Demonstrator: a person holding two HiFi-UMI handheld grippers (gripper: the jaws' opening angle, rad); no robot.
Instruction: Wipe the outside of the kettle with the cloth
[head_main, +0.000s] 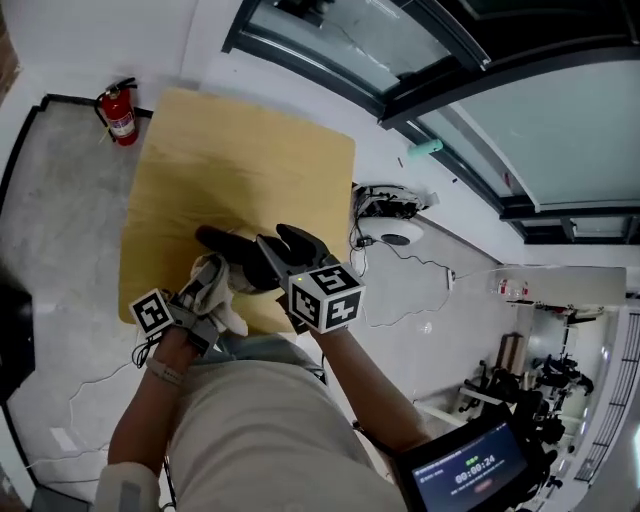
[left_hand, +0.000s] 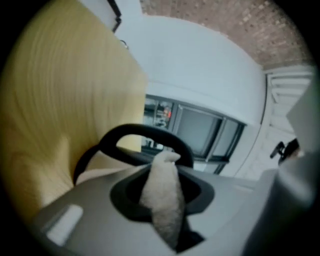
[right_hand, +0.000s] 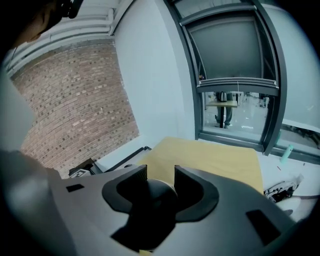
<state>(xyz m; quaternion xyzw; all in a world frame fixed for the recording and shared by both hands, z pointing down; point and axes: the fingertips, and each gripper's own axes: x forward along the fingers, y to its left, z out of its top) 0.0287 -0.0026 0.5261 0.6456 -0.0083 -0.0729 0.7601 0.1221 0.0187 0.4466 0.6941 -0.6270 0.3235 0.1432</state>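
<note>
Off-white cloth (left_hand: 165, 205) sits pinched in the left gripper (left_hand: 161, 170). The jaws are drawn together on it, and a tuft pokes out past the tips toward the black arch of the kettle handle (left_hand: 145, 129) just ahead. From the head view, the left gripper (head_main: 205, 295) is low at the near edge of the table (head_main: 240, 150), with the cloth (head_main: 228, 310) bunched right beside the near side of the kettle (head_main: 228, 245).

Over to the right gripper (right_hand: 160, 172): its jaws are about halfway apart. A black rounded part of the kettle (right_hand: 156, 195) fills the gap, and both pads look to bear on its sides. From above, the right gripper (head_main: 285, 250) comes in from the person's right, angled down, its marker cube (head_main: 325, 295) facing the camera.

The kettle stands close to the table's near edge, hemmed in by a gripper on each side. Beyond it, pale wood runs on to the far edge and out to both side edges.

Off the far left corner, a red fire extinguisher (head_main: 119, 112) stands on the floor. Right of the table, a white round device (head_main: 392, 232) lies on the floor with cables (head_main: 420, 262) trailing from it. Dark window frames (head_main: 430, 90) run along the far right. The right gripper view shows a brick wall (right_hand: 75, 100) beyond the table (right_hand: 215, 157). A lit screen (head_main: 470, 468) glows at the bottom right beside the person.
</note>
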